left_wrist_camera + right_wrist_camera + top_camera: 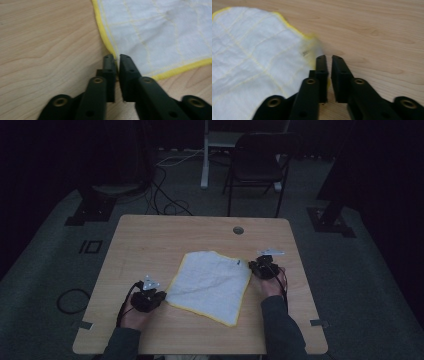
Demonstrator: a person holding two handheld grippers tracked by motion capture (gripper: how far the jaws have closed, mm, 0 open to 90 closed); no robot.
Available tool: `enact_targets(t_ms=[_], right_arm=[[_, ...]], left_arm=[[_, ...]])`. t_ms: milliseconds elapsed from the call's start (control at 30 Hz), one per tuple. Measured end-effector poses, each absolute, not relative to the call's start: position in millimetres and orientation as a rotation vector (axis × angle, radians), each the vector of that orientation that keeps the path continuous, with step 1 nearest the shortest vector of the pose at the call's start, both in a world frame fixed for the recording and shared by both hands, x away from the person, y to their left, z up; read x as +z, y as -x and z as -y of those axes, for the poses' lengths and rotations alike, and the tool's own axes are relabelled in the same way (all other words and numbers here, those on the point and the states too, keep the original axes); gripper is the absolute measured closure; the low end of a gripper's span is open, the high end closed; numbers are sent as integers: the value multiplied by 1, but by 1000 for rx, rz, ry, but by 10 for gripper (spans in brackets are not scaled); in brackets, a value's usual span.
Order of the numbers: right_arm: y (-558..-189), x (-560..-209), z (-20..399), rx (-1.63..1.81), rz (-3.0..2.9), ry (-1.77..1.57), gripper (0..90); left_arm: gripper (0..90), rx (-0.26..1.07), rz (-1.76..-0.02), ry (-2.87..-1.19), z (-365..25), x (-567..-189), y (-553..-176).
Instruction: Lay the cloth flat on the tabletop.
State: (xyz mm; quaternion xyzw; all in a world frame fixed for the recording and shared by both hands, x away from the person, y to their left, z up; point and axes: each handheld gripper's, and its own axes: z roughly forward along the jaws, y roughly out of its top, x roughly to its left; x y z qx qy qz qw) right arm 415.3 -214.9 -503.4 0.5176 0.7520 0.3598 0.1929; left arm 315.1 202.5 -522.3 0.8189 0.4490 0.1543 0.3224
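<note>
Because we work the white quilted cloth with yellow edging (210,285) from opposite corners on the wooden bench (150,240), our left hand-held gripper (117,58) and right hand-held gripper (329,60) sit slightly parted, neither pinching its hem.

From up top I've got a white cloth with yellow trim (210,286) lying flat on the wooden worktop (150,240). My left gripper (155,299) sits at its near-left corner, right gripper (256,266) at its far-right corner. A dark chair (255,162) stands behind.
</note>
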Motion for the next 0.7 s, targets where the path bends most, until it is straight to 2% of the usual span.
enact_targets(t_ms=[100, 367, 600, 700], right_arm=[[-414, -499, 219, 1042, -2083, -1450, 719], [-401, -493, 204, 1090, -2128, -1368, 666], [-383, -503, 176, 1094, -2220, -1291, 623], [-373, -512, 163, 1097, -2270, -1264, 614]], left_arm=[[766, 411, -1191, -2119, -205, -520, -317], [737, 445, -1158, -2111, -197, -512, -335], [696, 471, -1123, -2119, -181, -506, -376], [641, 474, -1122, -2114, -176, -504, -393]])
